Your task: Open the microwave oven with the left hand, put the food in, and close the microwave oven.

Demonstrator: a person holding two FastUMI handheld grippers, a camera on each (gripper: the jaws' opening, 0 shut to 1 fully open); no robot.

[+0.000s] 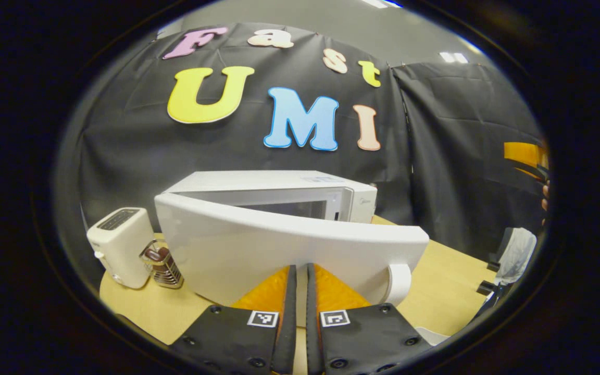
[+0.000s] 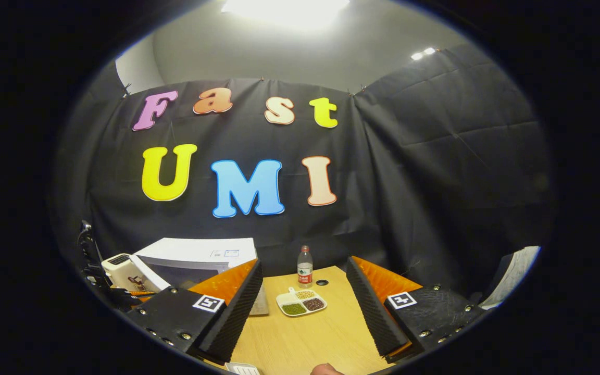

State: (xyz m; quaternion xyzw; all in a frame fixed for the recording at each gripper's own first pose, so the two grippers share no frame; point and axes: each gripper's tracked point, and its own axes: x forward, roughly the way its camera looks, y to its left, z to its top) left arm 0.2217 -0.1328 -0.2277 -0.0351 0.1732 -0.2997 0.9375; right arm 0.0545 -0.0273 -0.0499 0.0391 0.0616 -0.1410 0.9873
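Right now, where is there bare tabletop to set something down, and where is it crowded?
Bare wood lies in front of the food tray, toward the right gripper, and right of the microwave door. It is crowded at the far left, where toaster and metal rack sit close beside the door.

A white toaster (image 1: 120, 245) is standing at the lower left of the left gripper view, with a small metal wire holder (image 1: 164, 268) sitting just beside it on the wooden table (image 1: 451, 291). In the right gripper view, a water bottle (image 2: 304, 267) is standing upright near the frame's centre.
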